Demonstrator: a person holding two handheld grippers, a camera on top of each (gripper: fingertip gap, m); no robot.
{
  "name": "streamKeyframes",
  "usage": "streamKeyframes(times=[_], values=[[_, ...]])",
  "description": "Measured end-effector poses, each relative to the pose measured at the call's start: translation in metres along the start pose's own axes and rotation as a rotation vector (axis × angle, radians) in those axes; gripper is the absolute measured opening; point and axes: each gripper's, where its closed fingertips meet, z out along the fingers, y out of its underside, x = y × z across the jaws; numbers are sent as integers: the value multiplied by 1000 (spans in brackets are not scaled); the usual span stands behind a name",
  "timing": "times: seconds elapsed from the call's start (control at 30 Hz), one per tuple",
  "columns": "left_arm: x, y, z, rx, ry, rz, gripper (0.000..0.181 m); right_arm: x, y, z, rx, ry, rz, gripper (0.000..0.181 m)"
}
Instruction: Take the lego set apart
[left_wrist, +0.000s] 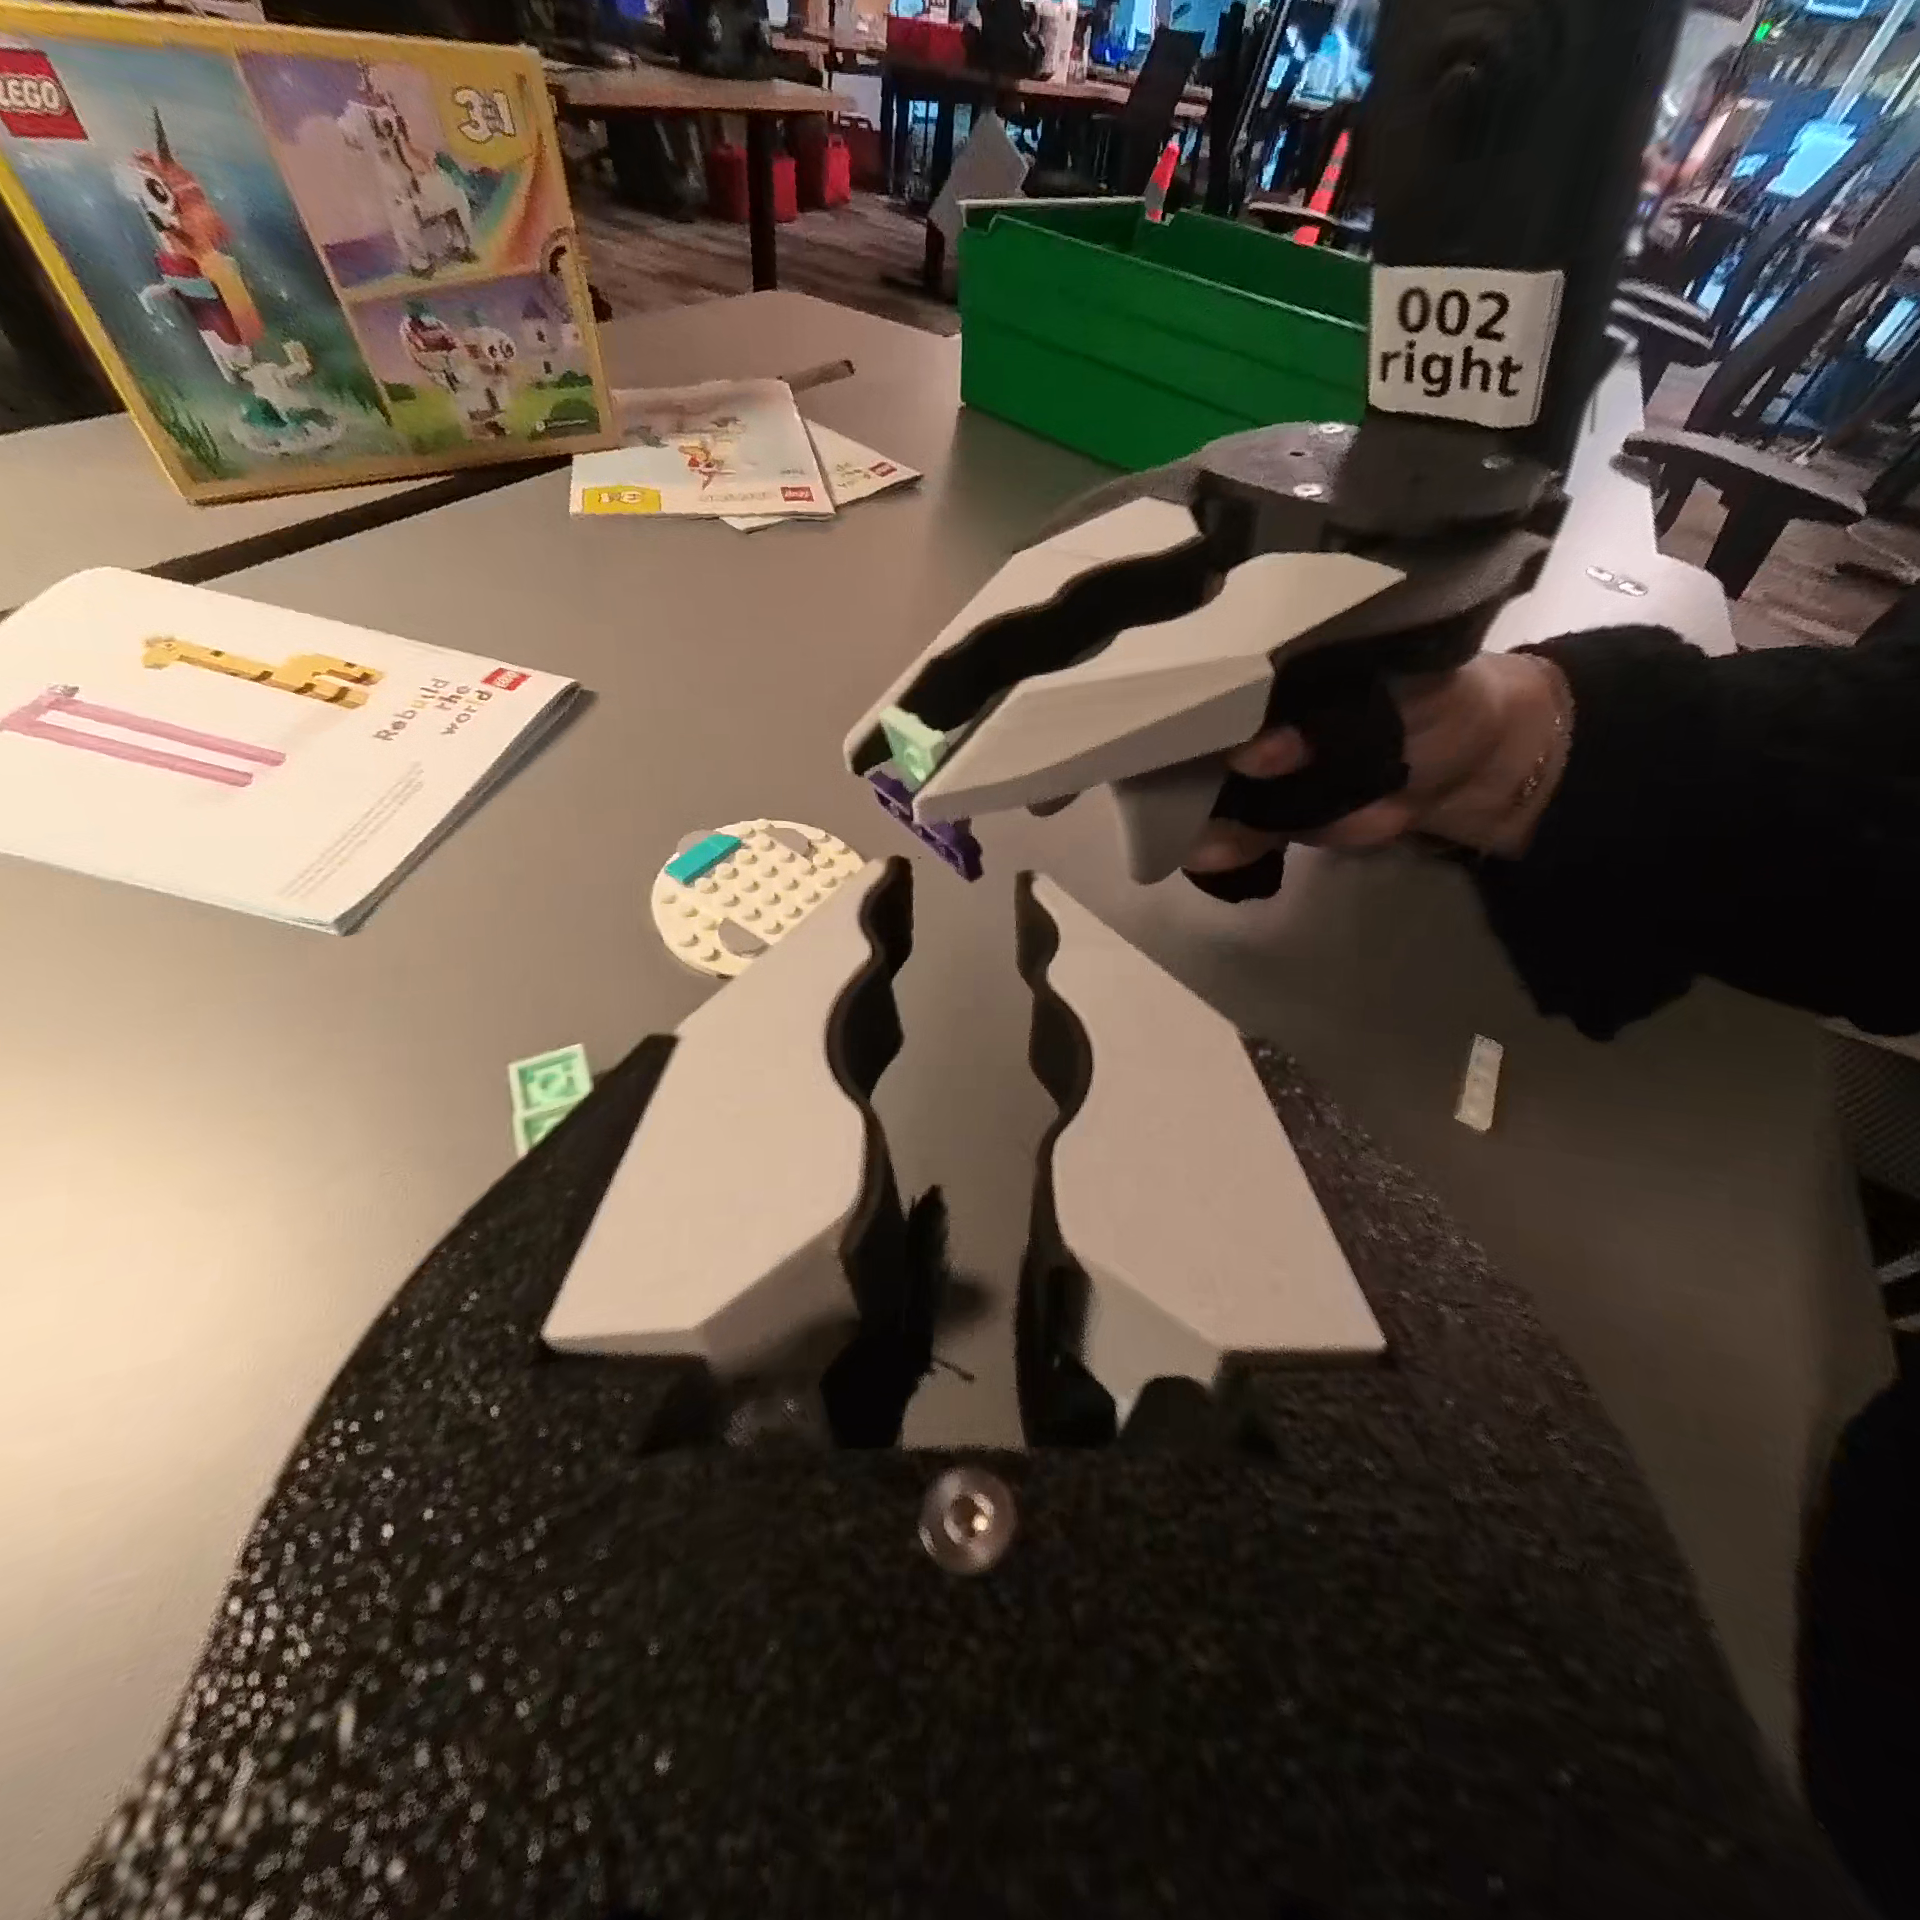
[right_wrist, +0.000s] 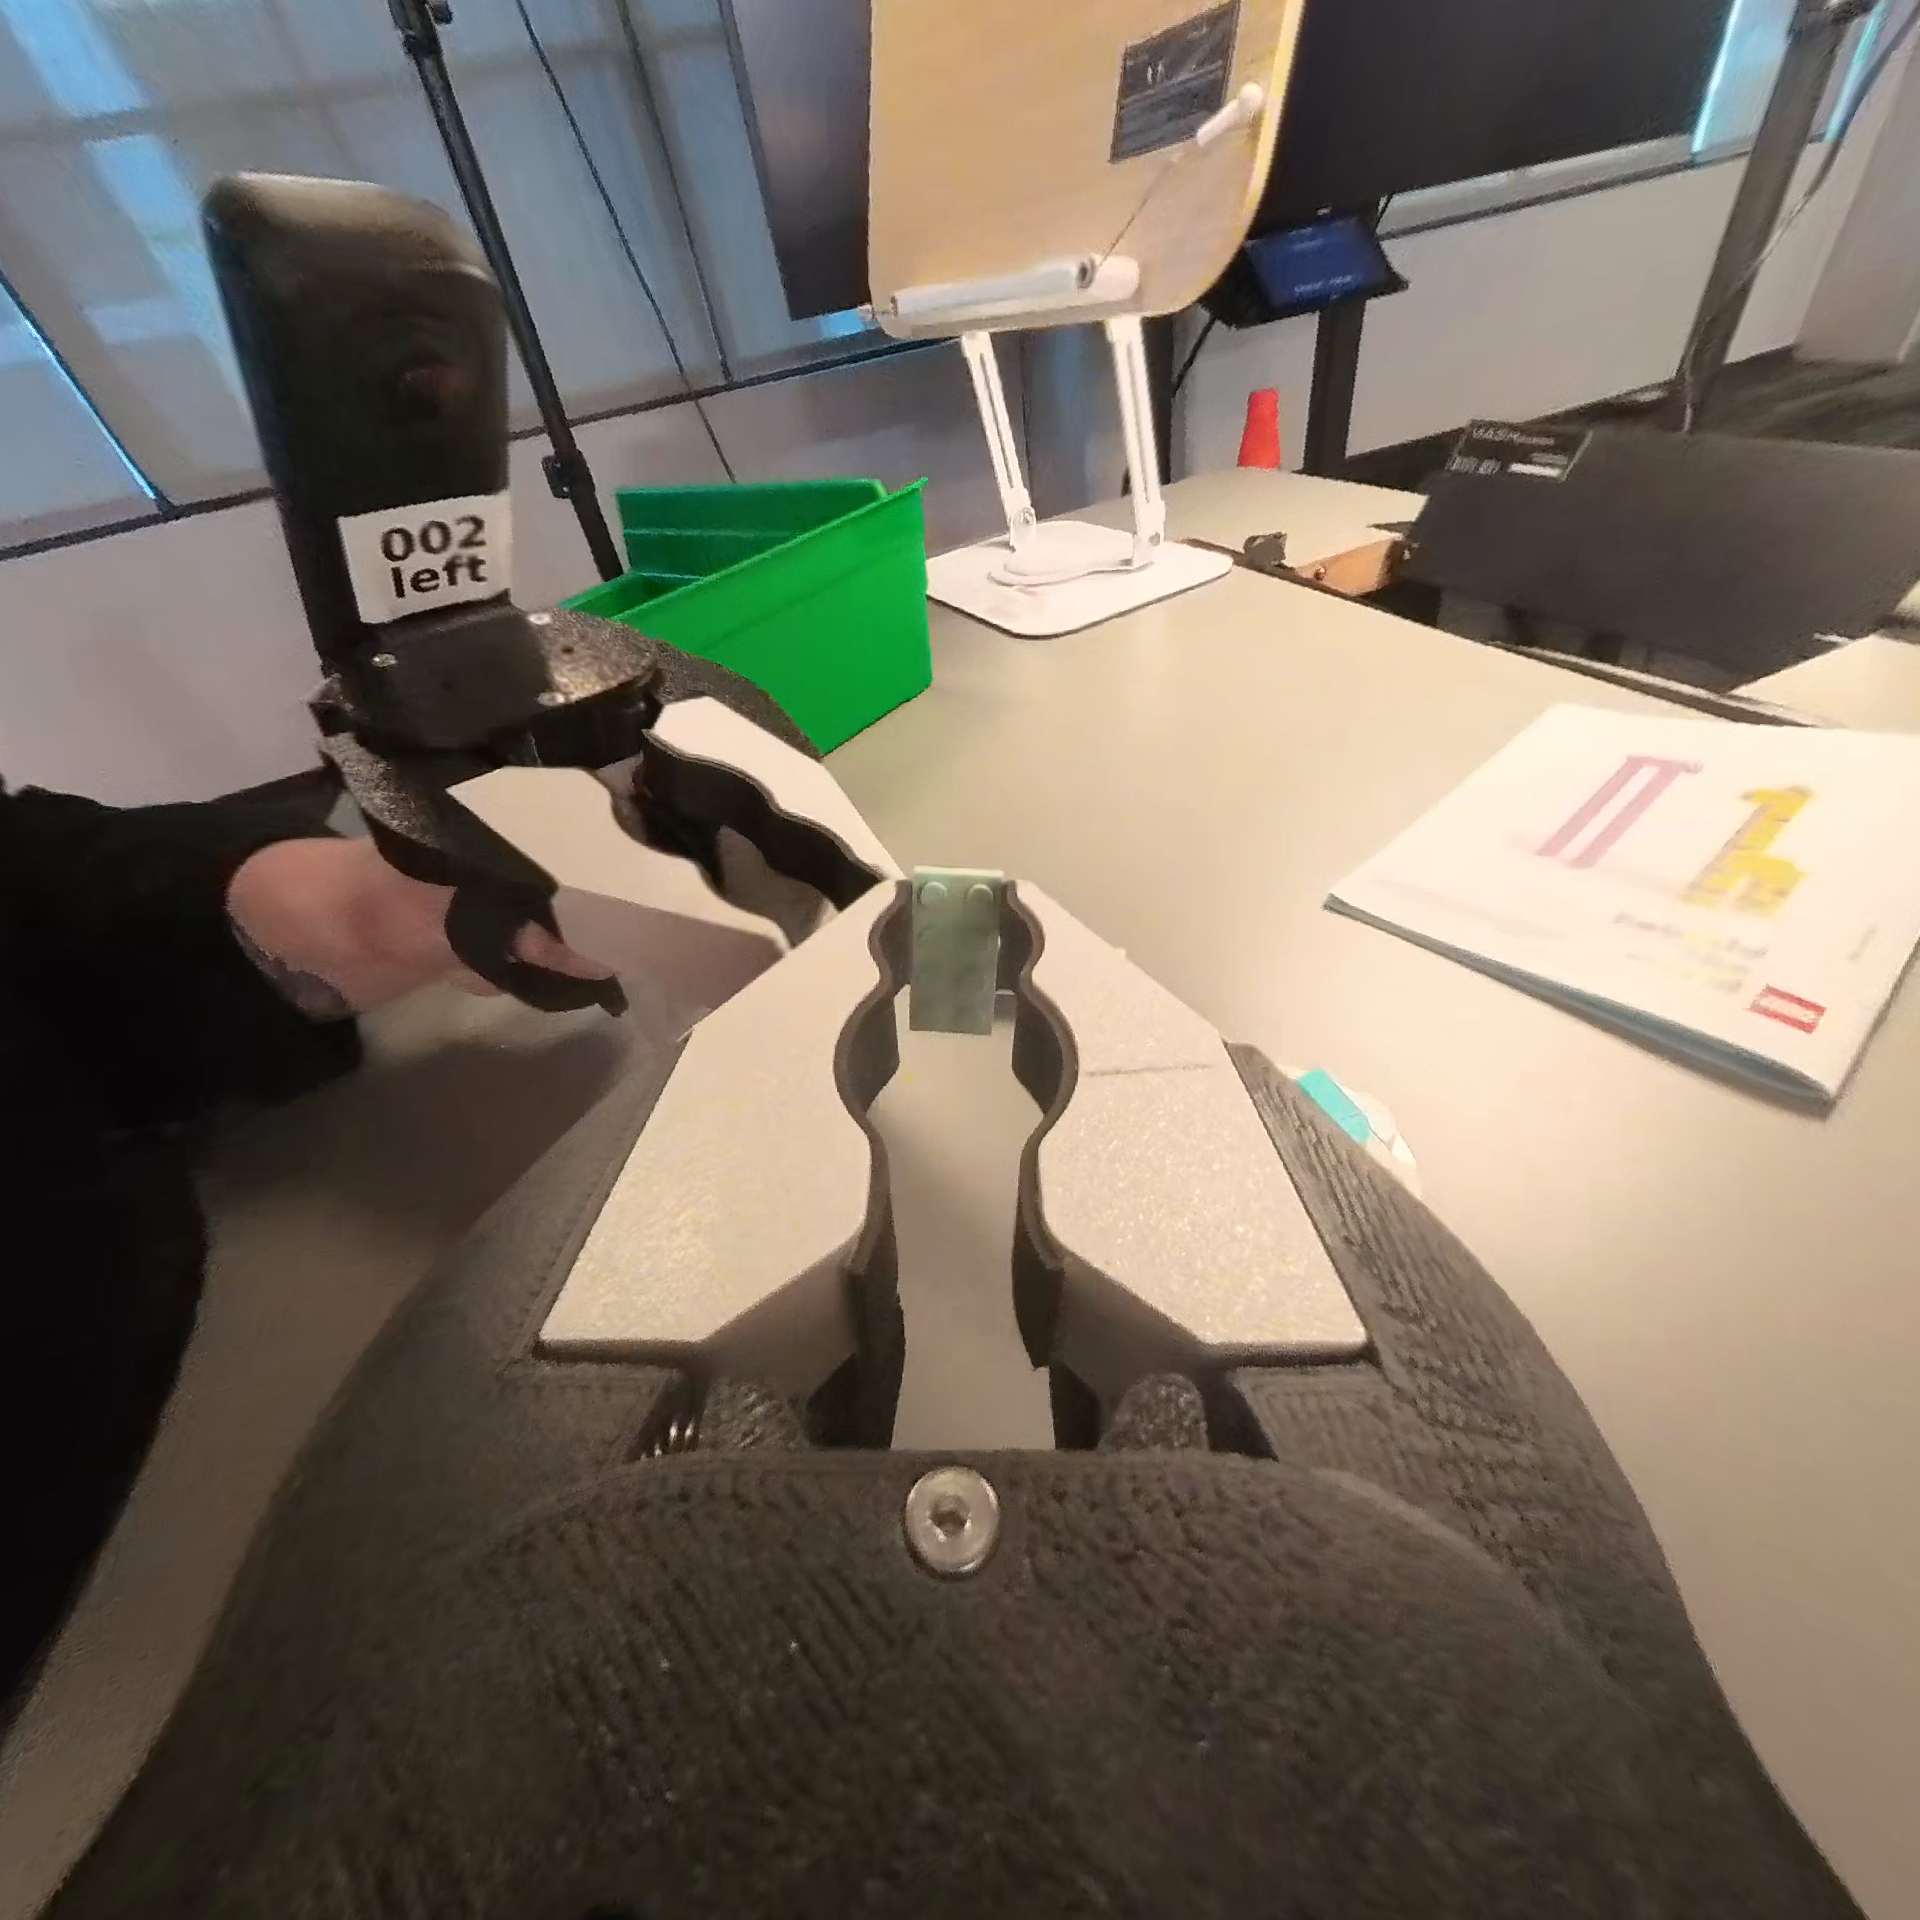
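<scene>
The left grey-fingered, black-bodied tongs (left_wrist: 961, 883) are held with the jaws parted and nothing between them. The right grey-fingered tongs (right_wrist: 958, 894) are closed at the tips on a pale green studded plate (right_wrist: 954, 961). Each tool is gripped by a hand (left_wrist: 1455, 748) in a black sleeve.

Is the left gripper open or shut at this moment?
Open. The left gripper shows a clear gap between its fingertips, with bare table seen through it and nothing held.

three booklets (left_wrist: 249, 743), one green bin (left_wrist: 1153, 332)
</scene>
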Motion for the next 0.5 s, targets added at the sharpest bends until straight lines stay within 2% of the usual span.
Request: streamKeyframes(times=[0.07, 0.17, 0.37, 0.5], values=[[-1, 0, -1, 7, 1, -12, 9, -2, -1, 1, 7, 6, -17, 14], [1, -1, -2, 17, 16, -5, 6, -4, -1, 1, 0, -16, -31, 14], [-2, -6, -14, 27, 86, -32, 0, -19, -2, -21, -8, -266, 26, 14], [-10, -8, -22, 15, 37, -7, 1, -11, 0, -26, -10, -260, 31, 14]])
